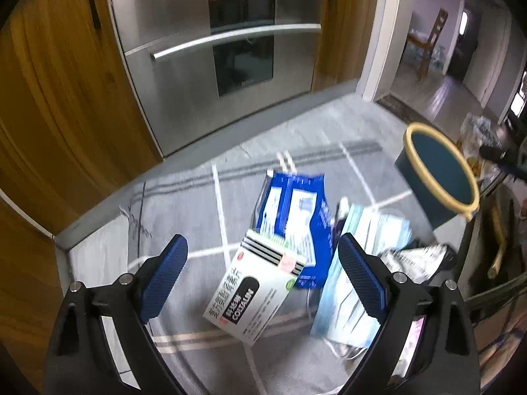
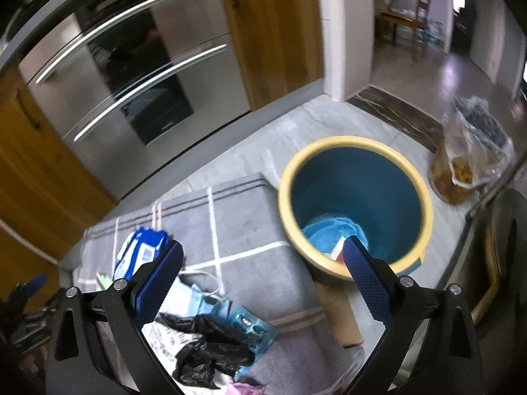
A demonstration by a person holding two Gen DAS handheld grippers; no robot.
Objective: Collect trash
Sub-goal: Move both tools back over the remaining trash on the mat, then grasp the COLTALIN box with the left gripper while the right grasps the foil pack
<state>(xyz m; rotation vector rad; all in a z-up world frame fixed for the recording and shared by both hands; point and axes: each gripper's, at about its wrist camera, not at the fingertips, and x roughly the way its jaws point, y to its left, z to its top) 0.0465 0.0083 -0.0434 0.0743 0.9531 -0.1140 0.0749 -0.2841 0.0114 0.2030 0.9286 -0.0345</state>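
Note:
Trash lies on a grey checked mat (image 1: 184, 204). My left gripper (image 1: 263, 260) stands open above a white medicine box (image 1: 253, 293), with a blue wipes packet (image 1: 293, 214) behind it and light-blue face masks (image 1: 342, 296) to its right. The dark-teal bin with a yellow rim (image 1: 441, 171) stands at the right. In the right wrist view my right gripper (image 2: 263, 260) is open and holds nothing, hanging near the bin (image 2: 355, 197), which has blue and red scraps at its bottom. Below it lie a crumpled black bag (image 2: 210, 345), a blue blister tray (image 2: 253, 329), the wipes packet (image 2: 141, 250) and a cardboard tube (image 2: 339, 312).
A steel oven front (image 1: 214, 59) between wooden cabinet doors (image 1: 49, 98) closes off the far side. A clear bag of food (image 2: 467, 158) stands right of the bin. A doorway (image 1: 438, 49) with a wooden chair opens at the back right.

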